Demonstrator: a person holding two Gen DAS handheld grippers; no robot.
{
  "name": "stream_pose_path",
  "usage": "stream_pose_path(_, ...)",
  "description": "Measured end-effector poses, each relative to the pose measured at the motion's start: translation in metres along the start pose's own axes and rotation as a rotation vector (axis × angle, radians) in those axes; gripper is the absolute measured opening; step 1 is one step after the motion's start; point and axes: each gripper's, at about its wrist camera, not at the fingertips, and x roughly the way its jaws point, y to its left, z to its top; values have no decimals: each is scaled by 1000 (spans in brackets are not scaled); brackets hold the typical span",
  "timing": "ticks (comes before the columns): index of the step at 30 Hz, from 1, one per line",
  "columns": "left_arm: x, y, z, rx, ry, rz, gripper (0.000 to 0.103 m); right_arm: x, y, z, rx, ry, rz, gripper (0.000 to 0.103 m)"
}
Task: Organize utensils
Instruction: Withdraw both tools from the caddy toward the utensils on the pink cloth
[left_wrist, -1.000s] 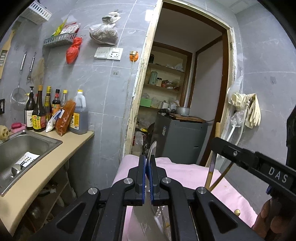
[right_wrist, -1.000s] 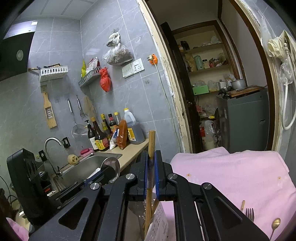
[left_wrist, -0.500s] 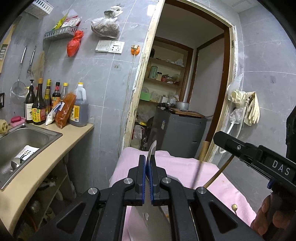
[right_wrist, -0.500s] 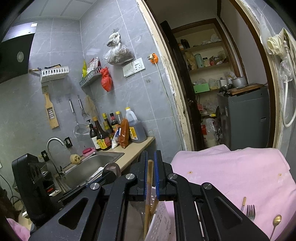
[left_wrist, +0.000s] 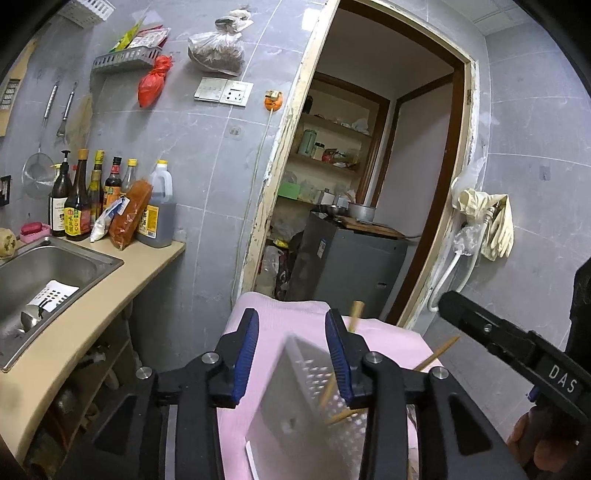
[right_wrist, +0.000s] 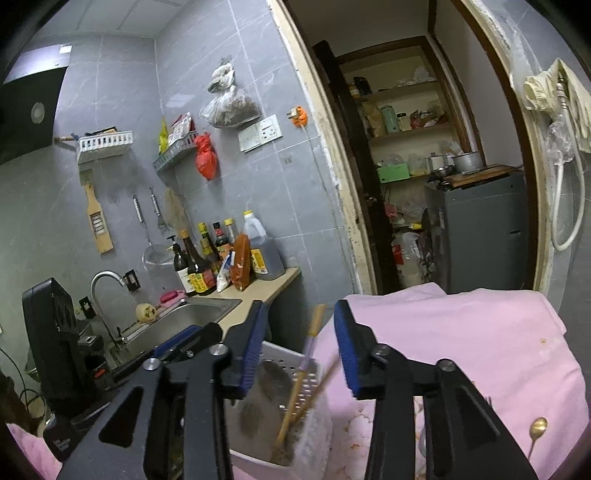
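Both tools, left (left_wrist: 291, 354) and right (right_wrist: 300, 349), gape over upright chopsticks (right_wrist: 295, 391) leaning in the basket (right_wrist: 284, 360).

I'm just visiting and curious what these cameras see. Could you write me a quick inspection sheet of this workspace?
Surface: pink cloth over the table.
Job's things: white perforated basket on the cloth, wooden utensils standing in it; gold spoon lying on the cloth to the right.
Clutter: bottles and packets on the counter beside the sink.
Grippers: left gripper and right gripper both open, holding nothing, above the basket.
Cables: white hose on the wall; thin cord hanging from an orange plug.
Surroundings: grey tiled kitchen, doorway to a pantry with shelves.
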Motion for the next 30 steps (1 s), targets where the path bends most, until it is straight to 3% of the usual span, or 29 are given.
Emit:
stream_pose_path(6, -8, -7, 6, 1, -3, 16, 59, -21, -16, 12, 25, -26, -42, 52)
stream_pose_path(14, -21, -36, 13, 43, -32, 30, 99, -52, -46, 21, 24, -50, -160, 83)
stream_pose_path(17, -25, -51, 12, 68, -48, 37, 103, -64, -59, 21, 17, -60, -214, 95)
stream_pose_path(23, -26, -77, 6, 94, -50, 31, 103, -90, -87, 21, -7, -47, -288, 102)
stream_pose_path(30, -26, -110, -6, 133, -44, 8, 103, -117, -113, 17, -37, -21, -344, 102)
